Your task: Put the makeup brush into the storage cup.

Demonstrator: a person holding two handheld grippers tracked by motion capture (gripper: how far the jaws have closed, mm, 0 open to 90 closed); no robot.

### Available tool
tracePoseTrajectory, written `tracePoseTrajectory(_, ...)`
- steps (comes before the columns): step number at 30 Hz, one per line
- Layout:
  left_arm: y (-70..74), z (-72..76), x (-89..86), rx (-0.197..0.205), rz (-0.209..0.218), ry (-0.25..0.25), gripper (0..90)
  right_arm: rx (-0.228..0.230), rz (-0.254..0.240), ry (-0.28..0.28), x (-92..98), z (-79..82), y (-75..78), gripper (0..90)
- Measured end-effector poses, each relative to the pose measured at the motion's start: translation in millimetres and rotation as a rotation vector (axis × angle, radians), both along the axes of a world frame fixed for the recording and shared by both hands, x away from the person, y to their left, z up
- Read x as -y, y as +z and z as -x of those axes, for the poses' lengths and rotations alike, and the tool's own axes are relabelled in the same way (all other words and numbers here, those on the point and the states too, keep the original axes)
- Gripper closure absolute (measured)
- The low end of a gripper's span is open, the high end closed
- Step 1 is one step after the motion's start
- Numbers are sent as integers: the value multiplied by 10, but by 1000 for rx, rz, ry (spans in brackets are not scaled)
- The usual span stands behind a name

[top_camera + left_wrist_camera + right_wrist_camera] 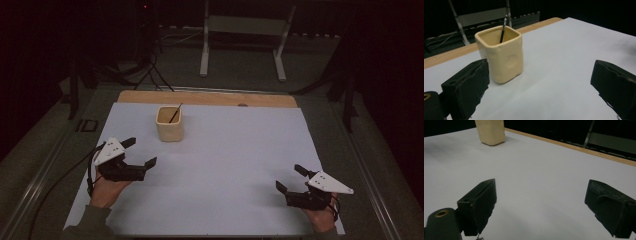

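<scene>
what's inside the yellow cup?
One thin dark pen stands in the yellow cup, leaning against the far rim with its top poking above it. The cup's walls hide the pen's lower end and the cup floor, so anything lying at the bottom cannot be seen.

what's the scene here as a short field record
surface: white sheet on a wooden table
cup: cream, upright, far left of the sheet
pen: dark, leaning inside the cup
left hand-held gripper: open, near the cup, not touching it
right hand-held gripper: open, at the near right, holding nothing
</scene>
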State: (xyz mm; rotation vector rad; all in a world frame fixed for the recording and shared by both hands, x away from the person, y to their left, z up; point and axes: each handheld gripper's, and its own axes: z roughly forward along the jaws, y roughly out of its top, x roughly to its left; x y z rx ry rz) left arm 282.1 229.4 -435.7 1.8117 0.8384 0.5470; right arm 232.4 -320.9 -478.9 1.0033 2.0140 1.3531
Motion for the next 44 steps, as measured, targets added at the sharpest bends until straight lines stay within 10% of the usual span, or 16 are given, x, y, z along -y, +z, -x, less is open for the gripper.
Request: tracePoseTrajectory(44,-328,462,-346,-15,-3,125,37,-6,-17,-2,100,-82,-29,95)
